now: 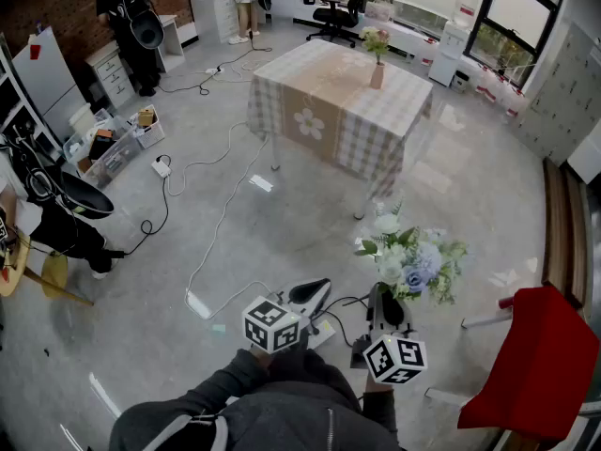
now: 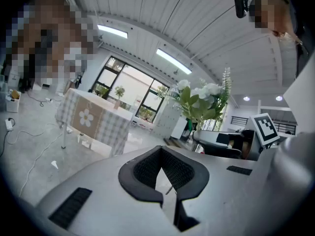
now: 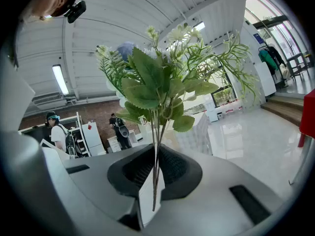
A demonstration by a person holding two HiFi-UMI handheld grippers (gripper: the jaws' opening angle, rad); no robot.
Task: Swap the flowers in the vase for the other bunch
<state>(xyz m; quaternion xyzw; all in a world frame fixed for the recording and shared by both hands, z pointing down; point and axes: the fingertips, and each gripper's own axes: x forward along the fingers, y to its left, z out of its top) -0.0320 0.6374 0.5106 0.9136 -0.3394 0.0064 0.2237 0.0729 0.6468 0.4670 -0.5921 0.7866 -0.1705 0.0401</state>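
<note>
Across the room stands a table with a checked cloth (image 1: 329, 111), and on it a slim vase (image 1: 377, 73) holds a small bunch of flowers (image 1: 376, 40). My right gripper (image 1: 387, 303) is shut on the stems of another bunch, white and pale blue with green leaves (image 1: 411, 259). In the right gripper view these thin stems (image 3: 156, 146) run down between the shut jaws of my right gripper (image 3: 156, 170), under the leafy heads (image 3: 162, 77). My left gripper (image 1: 314, 293) is shut and empty. In the left gripper view the shut left gripper (image 2: 161, 170) points toward the table (image 2: 91, 119).
A red chair (image 1: 540, 365) stands close at my right. Cables (image 1: 221, 224) trail over the grey floor between me and the table. Boxes and shelves (image 1: 103, 144) line the left side. People stand at the far left wall (image 1: 131, 22), and an office chair (image 1: 333, 12) is behind the table.
</note>
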